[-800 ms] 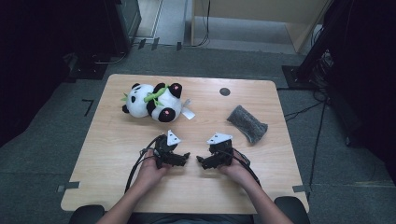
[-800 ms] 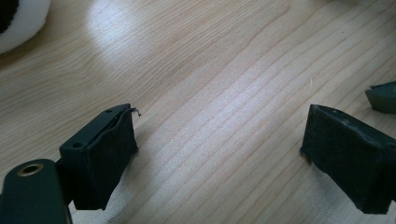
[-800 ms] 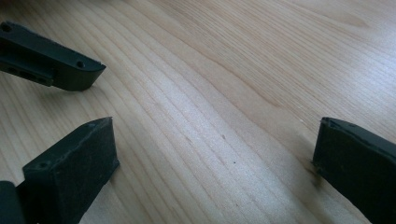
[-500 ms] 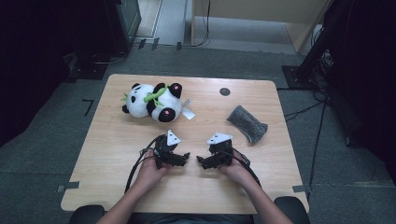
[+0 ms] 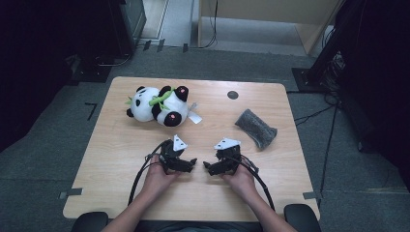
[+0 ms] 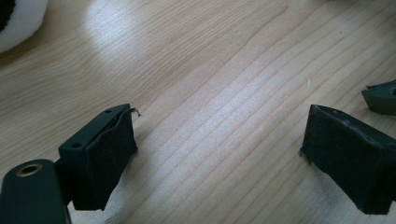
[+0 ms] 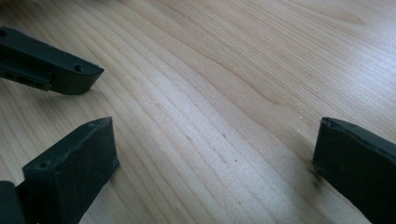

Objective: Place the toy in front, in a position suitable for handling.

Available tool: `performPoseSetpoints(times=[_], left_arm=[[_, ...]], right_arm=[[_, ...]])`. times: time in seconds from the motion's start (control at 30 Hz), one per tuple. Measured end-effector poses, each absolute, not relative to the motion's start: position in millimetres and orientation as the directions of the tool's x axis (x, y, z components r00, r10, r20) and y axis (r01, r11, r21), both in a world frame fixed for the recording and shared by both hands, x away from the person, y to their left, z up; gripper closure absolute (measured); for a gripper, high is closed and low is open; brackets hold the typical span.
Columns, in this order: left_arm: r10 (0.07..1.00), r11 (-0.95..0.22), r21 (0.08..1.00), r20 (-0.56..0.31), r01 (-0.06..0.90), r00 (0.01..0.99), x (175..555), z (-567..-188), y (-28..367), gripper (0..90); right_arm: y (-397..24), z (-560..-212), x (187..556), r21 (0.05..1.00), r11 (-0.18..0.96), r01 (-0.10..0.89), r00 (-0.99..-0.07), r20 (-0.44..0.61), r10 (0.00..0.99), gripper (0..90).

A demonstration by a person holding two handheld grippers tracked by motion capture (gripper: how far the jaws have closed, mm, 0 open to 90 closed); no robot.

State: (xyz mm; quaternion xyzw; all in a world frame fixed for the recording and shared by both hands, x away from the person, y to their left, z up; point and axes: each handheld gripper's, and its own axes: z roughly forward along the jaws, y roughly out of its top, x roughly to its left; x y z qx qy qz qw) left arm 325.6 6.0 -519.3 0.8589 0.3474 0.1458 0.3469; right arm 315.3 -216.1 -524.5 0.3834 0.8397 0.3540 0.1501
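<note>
Left gripper [image 5: 189,165]: rests low on the table [image 5: 121,164], near its front edge; jaws spread wide, bare wood between them, nothing held.
Right gripper [image 5: 209,167]: just beside the left one, tips facing it, a small gap between; jaws spread wide, nothing held.
Panda [image 5: 157,105]: lies on its side at the table's far left, well apart from both grippers.
Grey pouch [image 5: 256,128]: lies at the right, near the right gripper, untouched.
Black disc [image 5: 232,94]: at the far edge.

black disc [image 5: 232,94] | table [image 5: 121,159] | floor tape [image 5: 91,110], probably
</note>
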Motion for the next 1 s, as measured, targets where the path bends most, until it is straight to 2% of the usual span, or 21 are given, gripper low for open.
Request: performPoseSetpoints(times=[0.33, 0.47, 0.63, 0.87, 0.93, 1.0], left_arm=[[0.691, -0.522, 0.698, 0.009, 0.491, 0.723, 327.1, -519.2, 6.7, 8.1], [0.689, -0.521, 0.699, 0.007, 0.489, 0.725, 328.0, -518.0, 8.2, 12.6], [0.683, -0.526, 0.693, 0.000, 0.492, 0.730, 329.9, -516.9, 9.7, 13.7], [0.674, -0.490, 0.695, -0.082, 0.527, 0.734, 334.2, -513.0, 16.7, 14.2], [0.669, -0.480, 0.699, -0.101, 0.531, 0.737, 335.1, -511.0, 18.8, 14.2], [0.656, -0.476, 0.708, -0.110, 0.522, 0.747, 335.7, -507.6, 21.8, 14.7]], right_arm=[[-216.0, -524.4, 315.5, 0.710, 0.455, 0.537, -0.661, 0.019, 0.750, 0.0], [-215.9, -524.4, 315.4, 0.710, 0.455, 0.538, -0.661, 0.020, 0.750, 0.0], [-216.1, -524.4, 315.5, 0.710, 0.456, 0.537, -0.661, 0.019, 0.750, 0.0], [-212.5, -524.2, 316.4, 0.711, 0.433, 0.554, -0.634, 0.024, 0.773, 0.1], [-212.7, -524.0, 316.7, 0.714, 0.431, 0.552, -0.635, 0.024, 0.773, 2.7], [-215.3, -521.6, 317.3, 0.716, 0.433, 0.548, -0.641, 0.027, 0.767, 10.3]])
